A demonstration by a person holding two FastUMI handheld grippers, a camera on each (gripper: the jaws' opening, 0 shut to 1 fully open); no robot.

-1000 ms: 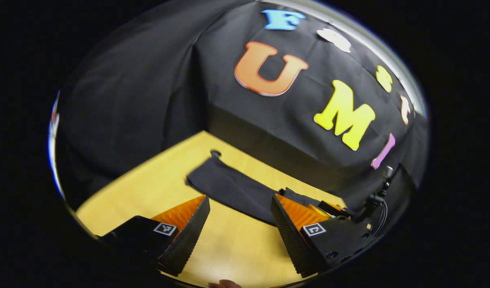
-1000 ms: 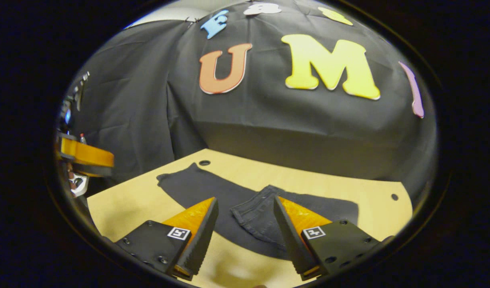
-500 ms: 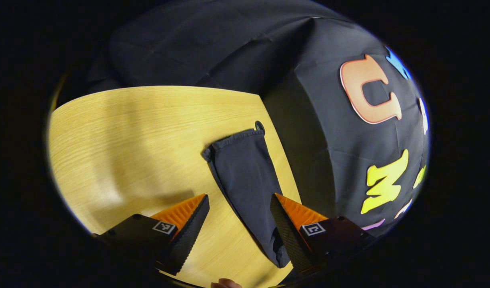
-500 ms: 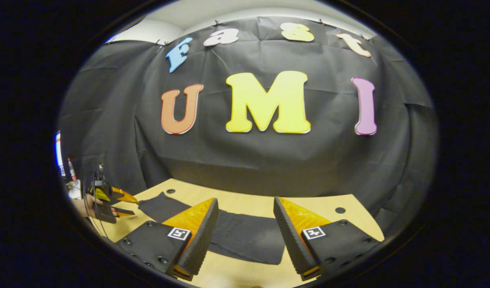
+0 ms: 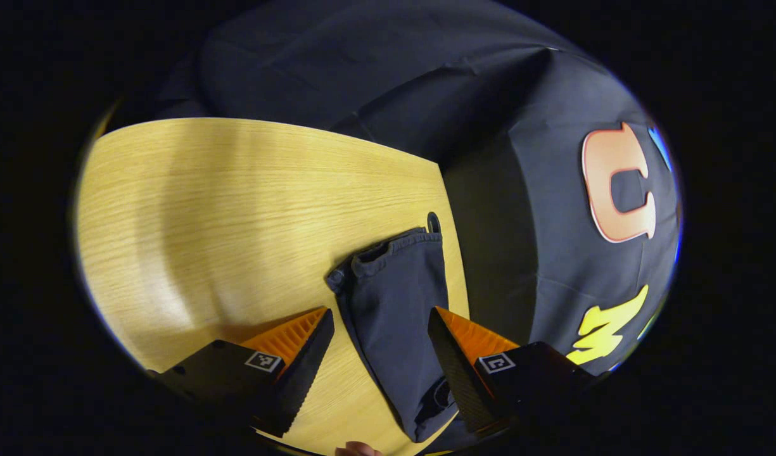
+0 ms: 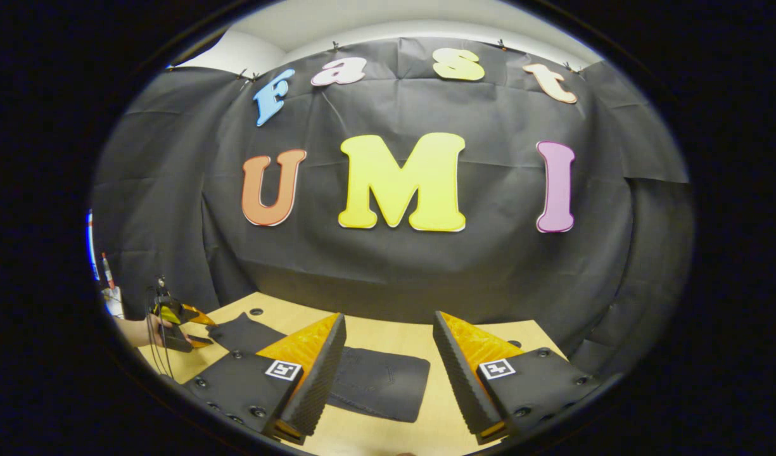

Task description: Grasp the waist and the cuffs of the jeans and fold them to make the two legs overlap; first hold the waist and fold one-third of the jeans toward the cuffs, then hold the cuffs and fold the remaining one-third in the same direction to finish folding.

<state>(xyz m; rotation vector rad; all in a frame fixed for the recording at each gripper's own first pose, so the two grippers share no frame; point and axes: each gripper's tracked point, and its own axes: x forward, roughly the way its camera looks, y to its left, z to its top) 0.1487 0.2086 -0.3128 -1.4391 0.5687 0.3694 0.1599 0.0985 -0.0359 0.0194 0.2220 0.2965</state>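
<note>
1. A pale wooden bench [image 5: 235, 202] stands against the booth's black cloth wall, and the dark jeans [image 5: 394, 316] lie along the bench's far edge, their cuffs [image 5: 388, 250] beside a small hole [image 5: 433, 221] near the far left corner.
2. Half a second ago the cuffs lay flatter and farther off; now the left hand-held gripper [image 5: 378, 373] has closed in, jaws apart on either side of the leg, gripping nothing, and the hem looks slightly bunched.
3. In the right gripper view the waist end [image 6: 378, 383] now lies as a flat, doubled rectangle; a second ago the waist was mid-fold there.
4. The right hand-held gripper [image 6: 388, 380] has risen clear, fingers spread, nothing between them.
5. My reading: the waist third is done, and the cuff fold comes next, starting with a pinch at the hem.
</note>
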